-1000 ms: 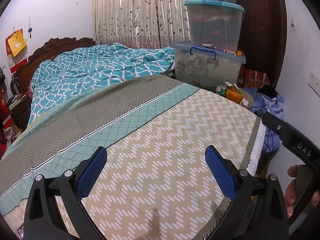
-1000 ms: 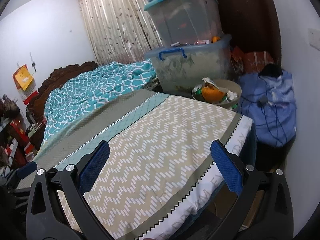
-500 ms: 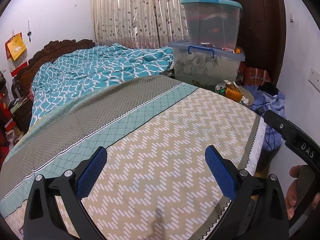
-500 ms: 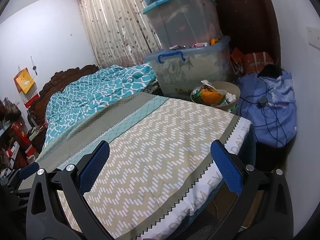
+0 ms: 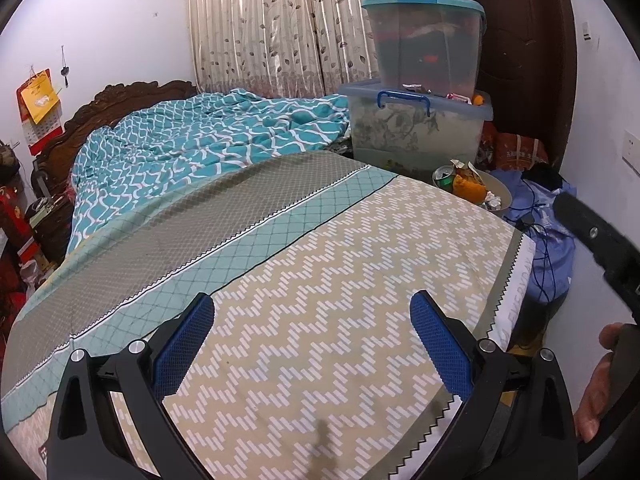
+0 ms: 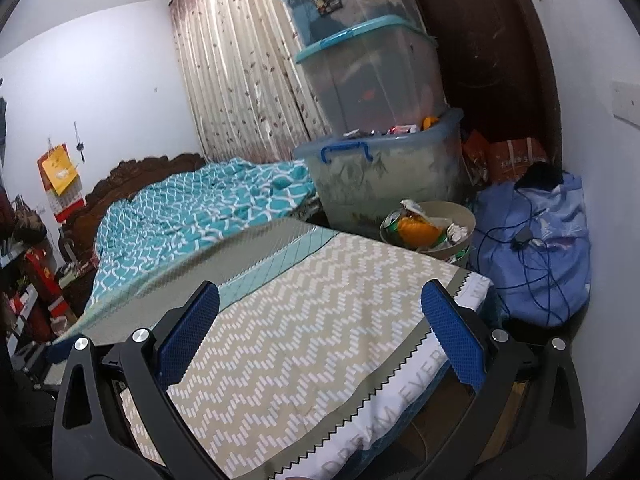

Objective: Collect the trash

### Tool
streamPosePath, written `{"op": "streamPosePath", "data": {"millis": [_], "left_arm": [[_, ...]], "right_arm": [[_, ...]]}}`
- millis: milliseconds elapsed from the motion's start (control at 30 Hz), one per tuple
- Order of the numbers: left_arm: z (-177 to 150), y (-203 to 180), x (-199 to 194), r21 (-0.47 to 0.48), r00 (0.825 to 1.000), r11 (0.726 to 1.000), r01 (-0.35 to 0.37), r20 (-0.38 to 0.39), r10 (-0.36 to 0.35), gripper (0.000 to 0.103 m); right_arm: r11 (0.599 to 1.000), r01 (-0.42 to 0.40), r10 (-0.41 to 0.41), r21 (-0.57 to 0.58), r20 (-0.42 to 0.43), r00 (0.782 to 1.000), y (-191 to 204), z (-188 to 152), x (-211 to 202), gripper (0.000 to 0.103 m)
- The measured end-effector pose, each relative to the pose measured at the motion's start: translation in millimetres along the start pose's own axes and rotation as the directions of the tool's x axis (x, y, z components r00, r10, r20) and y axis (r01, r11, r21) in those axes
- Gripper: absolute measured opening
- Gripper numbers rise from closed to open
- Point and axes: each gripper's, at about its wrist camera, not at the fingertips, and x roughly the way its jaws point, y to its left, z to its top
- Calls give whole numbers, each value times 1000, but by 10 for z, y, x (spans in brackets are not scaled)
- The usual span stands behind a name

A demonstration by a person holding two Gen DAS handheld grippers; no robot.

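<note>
Both grippers, left [image 5: 312, 344] and right [image 6: 320, 336], hovered spread wide and empty over the bed [image 5: 320, 280]. The trash [image 6: 420, 232] lay heaped in a round upright bin [image 6: 460, 212], mouth upward, beyond the bed's far corner, beside the storage boxes [image 6: 384, 176].

Small bedroom with plain white walls [image 5: 120, 20]. The bed [image 5: 320, 280] has a zigzag beige cover and a carved dark wood headboard [image 5: 132, 100], with a teal quilt [image 5: 208, 140] bunched toward the head end. Leaf-print curtains [image 5: 272, 24] hang behind it, beside a dark brown door [image 5: 528, 60]. Clear storage bins [image 6: 372, 72] are stacked off the bed's far corner. A red and yellow calendar [image 5: 38, 104] hangs on the left wall.
</note>
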Motion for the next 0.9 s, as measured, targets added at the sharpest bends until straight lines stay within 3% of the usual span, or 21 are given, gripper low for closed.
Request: {"op": "streamPosePath", "data": {"millis": [233, 567, 733, 900], "left_arm": [[-18, 46, -99, -32, 1000, 999, -4, 24, 5, 94], [-105, 465, -303, -148, 991, 986, -83, 92, 97, 94], [-136, 503, -345, -147, 987, 983, -112, 99, 128, 94], [-137, 492, -273, -132, 990, 985, -107, 81, 119, 94]], "right_arm": [[1000, -12, 13, 19, -64, 998, -31, -39, 101, 100], [994, -54, 55, -93, 7, 998, 314, -8, 54, 100], [996, -71, 73, -48, 53, 996, 305, 134, 47, 100], [987, -66, 76, -149, 64, 995, 460, 75, 51, 100]]}}
